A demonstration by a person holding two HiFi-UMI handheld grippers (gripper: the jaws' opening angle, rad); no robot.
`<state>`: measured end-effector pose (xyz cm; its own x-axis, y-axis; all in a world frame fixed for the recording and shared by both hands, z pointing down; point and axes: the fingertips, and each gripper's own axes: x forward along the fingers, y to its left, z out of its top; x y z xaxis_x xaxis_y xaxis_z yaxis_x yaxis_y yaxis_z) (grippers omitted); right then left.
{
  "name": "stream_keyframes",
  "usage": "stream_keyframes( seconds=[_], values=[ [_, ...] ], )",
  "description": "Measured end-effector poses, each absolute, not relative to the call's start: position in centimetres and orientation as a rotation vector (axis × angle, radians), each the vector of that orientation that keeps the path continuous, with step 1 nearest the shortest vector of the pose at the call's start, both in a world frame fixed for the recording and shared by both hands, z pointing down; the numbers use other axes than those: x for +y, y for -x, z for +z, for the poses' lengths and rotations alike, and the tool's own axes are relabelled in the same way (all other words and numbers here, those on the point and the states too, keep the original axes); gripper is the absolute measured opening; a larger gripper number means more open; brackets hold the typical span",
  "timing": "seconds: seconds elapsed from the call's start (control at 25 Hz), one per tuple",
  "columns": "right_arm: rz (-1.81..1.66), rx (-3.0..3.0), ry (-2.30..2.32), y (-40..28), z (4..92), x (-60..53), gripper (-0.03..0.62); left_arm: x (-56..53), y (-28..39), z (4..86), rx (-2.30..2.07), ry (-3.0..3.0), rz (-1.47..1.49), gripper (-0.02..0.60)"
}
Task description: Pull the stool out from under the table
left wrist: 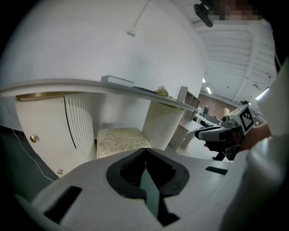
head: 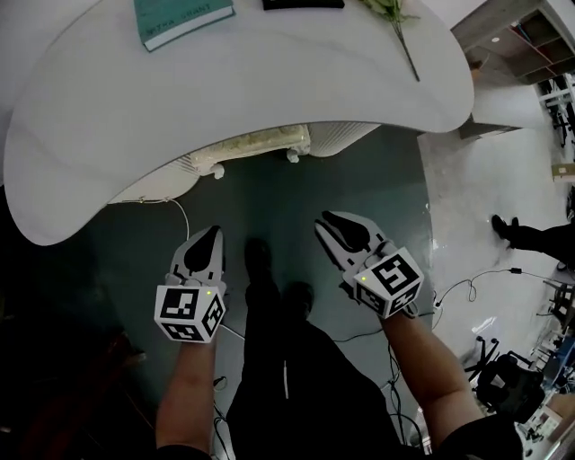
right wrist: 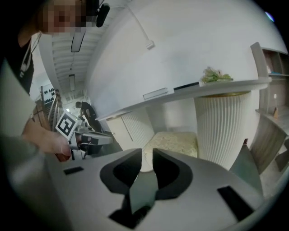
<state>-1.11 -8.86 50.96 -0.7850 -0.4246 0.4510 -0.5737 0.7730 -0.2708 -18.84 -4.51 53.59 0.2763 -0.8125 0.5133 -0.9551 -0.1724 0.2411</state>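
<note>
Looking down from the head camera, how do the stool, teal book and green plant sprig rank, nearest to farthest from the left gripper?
1. Stool, under the table, just ahead of the left gripper.
2. Teal book, on the table's left side.
3. Green plant sprig, on the table's right side.

Stool (head: 256, 142) sits at upper centre, flanked by 2 ribbed pedestals (head: 346, 137) and roofed by the tabletop (head: 225, 99) overhang. Floor (head: 269, 193) below it, mid-frame, is open; a cable (head: 180, 205) crosses at left.
</note>
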Motion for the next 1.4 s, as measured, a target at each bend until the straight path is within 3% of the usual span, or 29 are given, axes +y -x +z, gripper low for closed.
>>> stream_keyframes(
  seconds=[0.48,1.0,1.28,1.4],
  values=[
    [0.504,-2.514,-0.713,3.0,67.2,-12.7,0.113,-7.0,22.6,68.2,-1.59,-1.999,0.419,0.01],
    [0.498,-2.398,-0.768,3.5,76.4,-19.9,0.176,-11.4,28.8,75.9,-1.618,-1.896,0.521,0.011],
    [0.458,-2.317,-0.812,3.4,80.3,-23.8,0.189,-14.1,31.4,79.9,-1.606,-1.904,0.67,0.043],
    [0.452,-2.293,-0.825,3.2,81.0,-24.9,0.196,-14.8,32.5,81.5,-1.609,-1.862,0.693,0.089]
  ],
)
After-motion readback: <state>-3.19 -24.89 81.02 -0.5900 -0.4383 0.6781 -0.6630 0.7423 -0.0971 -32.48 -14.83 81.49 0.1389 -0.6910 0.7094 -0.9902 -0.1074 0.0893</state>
